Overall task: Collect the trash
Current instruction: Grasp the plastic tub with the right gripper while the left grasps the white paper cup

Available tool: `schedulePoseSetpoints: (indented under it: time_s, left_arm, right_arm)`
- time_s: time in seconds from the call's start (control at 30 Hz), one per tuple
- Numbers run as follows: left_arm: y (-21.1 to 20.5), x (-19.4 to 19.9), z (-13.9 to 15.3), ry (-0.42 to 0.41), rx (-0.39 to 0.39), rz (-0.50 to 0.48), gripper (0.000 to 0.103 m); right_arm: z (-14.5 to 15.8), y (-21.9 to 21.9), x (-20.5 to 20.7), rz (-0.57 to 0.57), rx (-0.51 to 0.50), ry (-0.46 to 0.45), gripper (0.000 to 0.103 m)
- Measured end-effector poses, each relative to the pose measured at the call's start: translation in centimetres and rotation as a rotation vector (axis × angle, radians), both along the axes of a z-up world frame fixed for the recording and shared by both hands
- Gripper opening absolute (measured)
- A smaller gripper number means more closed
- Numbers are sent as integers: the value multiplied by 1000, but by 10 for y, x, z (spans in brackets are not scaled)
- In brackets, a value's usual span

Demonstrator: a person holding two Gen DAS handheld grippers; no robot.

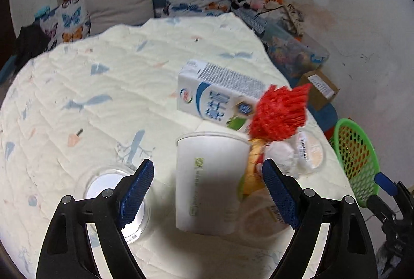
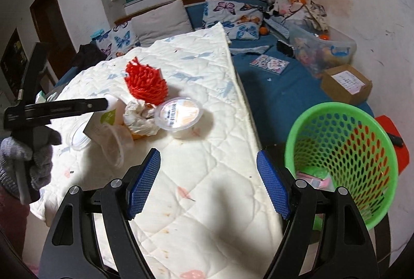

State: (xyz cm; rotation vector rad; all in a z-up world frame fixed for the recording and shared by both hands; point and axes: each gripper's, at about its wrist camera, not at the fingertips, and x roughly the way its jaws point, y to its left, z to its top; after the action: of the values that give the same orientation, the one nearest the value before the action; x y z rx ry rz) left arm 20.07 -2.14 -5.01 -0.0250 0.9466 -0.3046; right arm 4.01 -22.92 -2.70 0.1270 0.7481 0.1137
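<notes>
My left gripper [image 1: 208,191] is open, its blue pads on either side of a white paper cup [image 1: 209,180] that stands on the quilted table; the pads do not touch it. Behind the cup lie a white and blue milk carton [image 1: 220,95], a red frilly ball [image 1: 280,110], a crumpled paper wad [image 1: 282,157], a sealed jelly cup [image 1: 310,152] and a clear plastic cup [image 1: 258,219]. My right gripper [image 2: 208,183] is open and empty over the table's near right part. The same red ball [image 2: 146,83], paper wad [image 2: 139,115] and jelly cup [image 2: 179,114] show there. A green mesh basket [image 2: 344,170] stands right of the table.
A clear lid [image 1: 113,198] lies by my left finger. The table edge [image 2: 248,118] drops to a blue bed with a cardboard box [image 2: 346,83], a plastic bin [image 2: 320,45] and cushions. The left hand and its gripper [image 2: 33,123] fill the left side.
</notes>
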Motion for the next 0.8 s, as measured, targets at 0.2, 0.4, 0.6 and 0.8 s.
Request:
schedulePoseSetpoints:
  time_s: [0.2,0.4,0.6,0.8]
  left_arm:
    - [-4,11,-17,62,-11,-24,75]
    - [-3,12,-21,75,-44,-36,64]
    - [6,3,-6,29,-68,-30,63]
    - [23,-9,18,-31,-90,-7,63]
  right_arm:
    - [-4,16,2,47,-3,15,77]
    - [-11,36,3,98,-5,35,77]
    - [-17,64,7,164,-20,47,77]
    - [-23,92,16,220,-35,56,77]
